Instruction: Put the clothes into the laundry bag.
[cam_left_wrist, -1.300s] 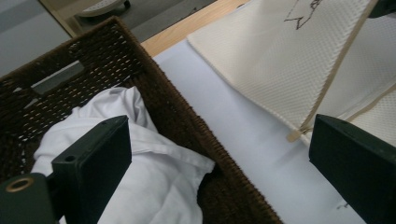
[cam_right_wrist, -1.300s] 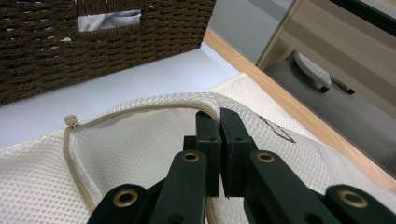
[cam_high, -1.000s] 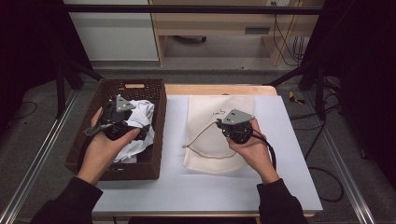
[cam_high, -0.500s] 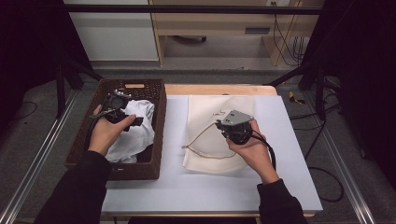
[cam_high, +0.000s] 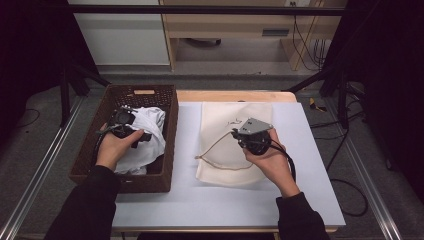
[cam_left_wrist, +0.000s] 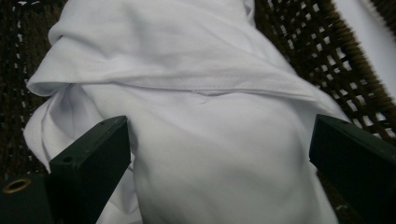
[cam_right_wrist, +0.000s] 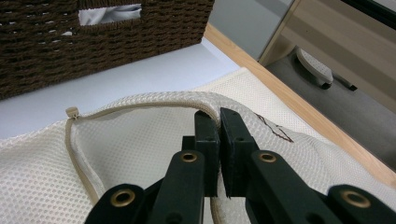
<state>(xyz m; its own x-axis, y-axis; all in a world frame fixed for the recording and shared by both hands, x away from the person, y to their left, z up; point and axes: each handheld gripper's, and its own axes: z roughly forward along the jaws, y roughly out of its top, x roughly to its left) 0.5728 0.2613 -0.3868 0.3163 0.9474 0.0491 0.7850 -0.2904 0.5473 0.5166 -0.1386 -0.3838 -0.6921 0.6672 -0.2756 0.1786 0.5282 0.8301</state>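
At left of the high view, the left gripper (cam_high: 126, 121), jaws wide apart, hovered over crumpled white cloth (cam_high: 145, 135) inside the dark woven wicker basket (cam_high: 167, 145). Centre-right, the right gripper (cam_high: 235, 134) was clamped on the cream mesh zippered bag (cam_high: 222, 165).

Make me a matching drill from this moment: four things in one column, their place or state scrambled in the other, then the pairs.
Things
1. left claw
2. right claw
3. white cloth
4. mesh bag

Place or state
A. flat on the white tabletop
B. shut on the bag's zipper edge
C. heaped inside the brown wicker basket
D. open, jaws either side of the cloth

Pairs: 1-D, 2-B, 3-C, 4-A
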